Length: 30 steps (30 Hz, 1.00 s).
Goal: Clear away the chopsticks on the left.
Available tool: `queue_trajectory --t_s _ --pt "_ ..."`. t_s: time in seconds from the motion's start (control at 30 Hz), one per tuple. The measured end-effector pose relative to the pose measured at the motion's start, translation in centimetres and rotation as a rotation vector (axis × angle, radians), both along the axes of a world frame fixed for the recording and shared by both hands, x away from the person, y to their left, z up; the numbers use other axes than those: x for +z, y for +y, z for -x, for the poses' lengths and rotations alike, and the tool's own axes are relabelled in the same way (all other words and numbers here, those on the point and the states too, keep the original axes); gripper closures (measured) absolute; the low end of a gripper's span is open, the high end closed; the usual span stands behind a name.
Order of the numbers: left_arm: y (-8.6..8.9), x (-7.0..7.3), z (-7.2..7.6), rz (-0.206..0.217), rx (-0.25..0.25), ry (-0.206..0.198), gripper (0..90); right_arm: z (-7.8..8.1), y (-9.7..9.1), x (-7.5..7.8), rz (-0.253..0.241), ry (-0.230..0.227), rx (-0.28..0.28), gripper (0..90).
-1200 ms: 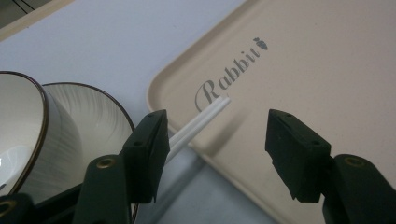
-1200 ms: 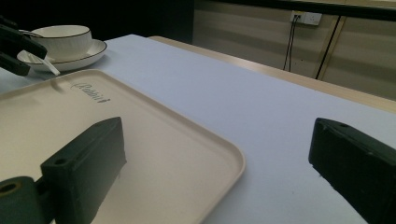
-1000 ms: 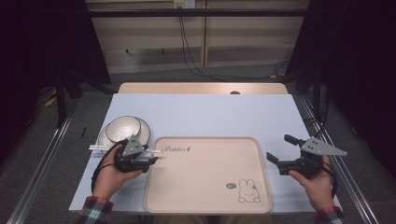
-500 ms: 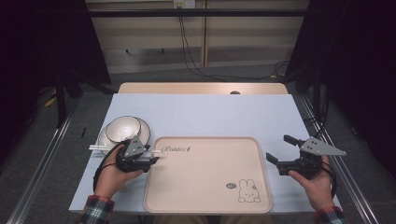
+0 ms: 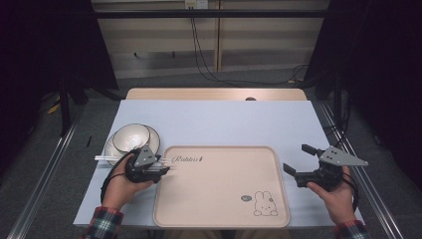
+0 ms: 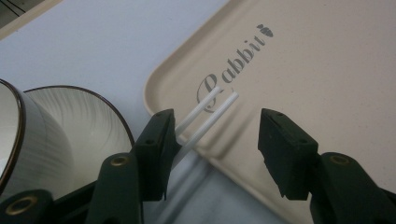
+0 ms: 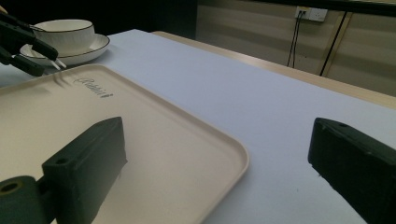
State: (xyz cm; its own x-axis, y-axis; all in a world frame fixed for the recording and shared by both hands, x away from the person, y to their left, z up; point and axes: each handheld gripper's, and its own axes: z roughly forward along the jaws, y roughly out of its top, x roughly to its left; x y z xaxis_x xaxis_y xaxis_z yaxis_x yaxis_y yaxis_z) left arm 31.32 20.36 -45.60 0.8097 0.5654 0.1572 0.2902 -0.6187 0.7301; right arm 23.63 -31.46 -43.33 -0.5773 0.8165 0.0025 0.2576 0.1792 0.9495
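Two thin white chopsticks (image 6: 210,112) lie side by side, their tips over the rim of the beige tray (image 6: 327,70). They sit between the jaws of my left gripper (image 6: 217,130), resting against the left jaw with a wide gap to the right one. Those jaws have just been closing and stand open. In the high view the chopsticks (image 5: 107,158) stick out to the left behind the left gripper (image 5: 162,168), at the tray's (image 5: 219,199) left edge. My right gripper (image 5: 297,159) hovers open and empty just right of the tray (image 7: 154,154).
A white bowl (image 5: 130,137) with a dark rim stands on a saucer (image 5: 153,141) behind the left hand, close to the left gripper's jaw (image 6: 88,112). The tray carries a "Rabbit" word and a small rabbit drawing (image 5: 262,203). A pale blue sheet (image 5: 224,122) covers the table.
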Motion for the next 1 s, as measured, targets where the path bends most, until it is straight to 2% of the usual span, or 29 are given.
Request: queue_trajectory --t_s 0.23,0.27,0.5,0.53,0.7,0.77,0.8,0.83,0.87,0.9,0.93,0.97,1.0 --pt "0.0 -0.1 -0.2 -0.027 -0.011 0.02 54.3 0.0 0.1 -0.1 0.001 0.003 0.003 3.5" --pt "0.0 0.0 -0.2 -0.046 -0.017 0.016 55.2 0.0 0.1 -0.1 0.002 0.003 0.005 3.5" --pt "-0.2 -0.4 -0.3 -0.062 -0.034 0.033 58.5 0.0 0.2 -0.1 0.01 0.005 0.012 3.5" --pt "-0.2 -0.4 -0.3 -0.076 -0.038 0.035 59.4 0.0 0.2 -0.1 0.011 0.006 0.012 3.5" --pt "-0.4 -0.6 -0.4 -0.073 -0.035 0.032 62.3 0.0 0.3 -0.1 0.015 0.004 0.012 3.5" --pt "-0.5 -0.6 -0.4 -0.076 -0.036 0.045 65.0 0.0 0.3 -0.1 0.019 0.004 0.021 3.5" --pt "-0.6 -0.7 -0.4 -0.052 -0.034 0.057 65.0 0.0 0.3 -0.1 0.021 0.004 0.021 3.5" --pt "-0.6 -0.7 -0.4 -0.047 -0.024 0.065 72.7 0.0 0.3 -0.1 0.02 0.003 0.02 3.5" --pt "-0.6 -0.8 -0.5 -0.039 -0.024 0.087 75.1 0.0 0.2 -0.1 0.022 0.004 0.021 3.5" --pt "-0.6 -0.8 -0.5 -0.039 -0.024 0.087 76.9 0.0 0.2 -0.1 0.022 0.004 0.019 3.5" --pt "-0.8 -0.9 -0.5 -0.025 -0.012 0.114 78.8 0.0 0.3 -0.1 0.02 0.002 0.019 3.5" --pt "-0.8 -0.9 -0.5 -0.025 -0.012 0.114 80.4 0.0 0.3 -0.1 0.02 0.002 0.019 3.5" --pt "-1.0 -0.8 -0.4 -0.013 0.016 0.141 84.0 0.0 0.2 -0.1 0.022 0.006 0.02 3.5"
